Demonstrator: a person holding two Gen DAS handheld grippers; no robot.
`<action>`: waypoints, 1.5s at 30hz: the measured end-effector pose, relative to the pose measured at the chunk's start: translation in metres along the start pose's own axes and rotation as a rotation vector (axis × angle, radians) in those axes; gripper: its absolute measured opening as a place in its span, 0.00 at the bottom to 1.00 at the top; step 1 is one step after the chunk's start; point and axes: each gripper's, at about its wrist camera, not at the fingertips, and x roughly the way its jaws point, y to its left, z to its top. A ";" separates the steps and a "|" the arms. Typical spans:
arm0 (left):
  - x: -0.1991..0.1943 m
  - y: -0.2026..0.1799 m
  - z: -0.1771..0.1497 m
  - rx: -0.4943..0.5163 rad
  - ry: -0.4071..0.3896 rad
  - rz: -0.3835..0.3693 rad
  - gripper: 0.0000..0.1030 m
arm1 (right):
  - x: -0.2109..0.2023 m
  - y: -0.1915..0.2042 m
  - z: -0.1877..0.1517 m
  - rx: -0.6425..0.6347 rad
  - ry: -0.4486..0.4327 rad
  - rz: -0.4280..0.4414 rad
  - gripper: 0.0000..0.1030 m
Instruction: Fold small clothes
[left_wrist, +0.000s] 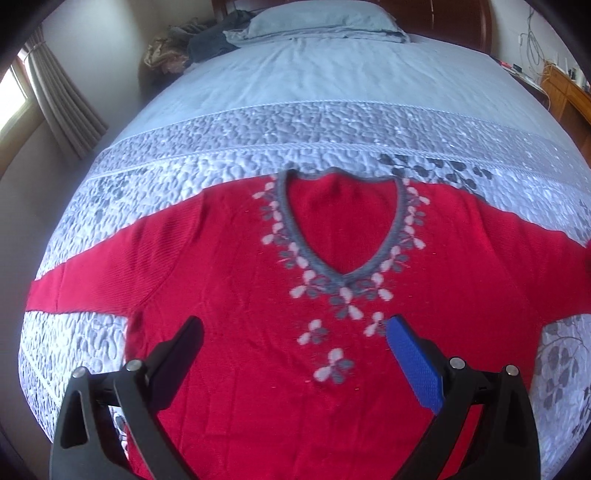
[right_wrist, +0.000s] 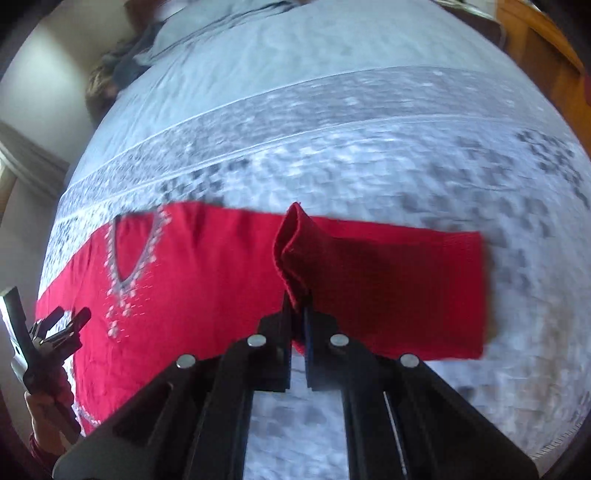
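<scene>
A red knitted sweater (left_wrist: 229, 266) with a grey V-neck and a grey-and-white flower pattern lies face up on the bed, sleeves spread to both sides. My left gripper (left_wrist: 295, 328) hovers open above the sweater's chest, nothing between its fingers. My right gripper (right_wrist: 298, 299) is shut on a fold of the sweater's right sleeve (right_wrist: 388, 280), and the pinched cloth stands up in a ridge above the fingertips. The rest of the sweater (right_wrist: 177, 280) stretches off to the left in the right wrist view, where the left gripper (right_wrist: 64, 321) shows at the far left, held by a hand.
The bed has a light blue quilted cover (left_wrist: 332, 122) with grey leaf prints. A pillow (left_wrist: 317, 18) and a heap of dark clothes (left_wrist: 207, 40) lie at its head. Curtains (left_wrist: 62, 92) hang left, wooden furniture (left_wrist: 565, 96) stands right.
</scene>
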 end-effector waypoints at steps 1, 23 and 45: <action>0.000 0.006 0.000 -0.006 0.001 0.003 0.96 | 0.008 0.014 0.000 -0.014 0.008 0.012 0.04; 0.025 -0.104 -0.003 0.043 0.226 -0.464 0.83 | 0.027 0.009 -0.063 0.027 0.007 0.076 0.28; 0.058 -0.163 0.021 -0.069 0.294 -0.549 0.02 | 0.015 -0.023 -0.113 -0.006 -0.085 0.004 0.28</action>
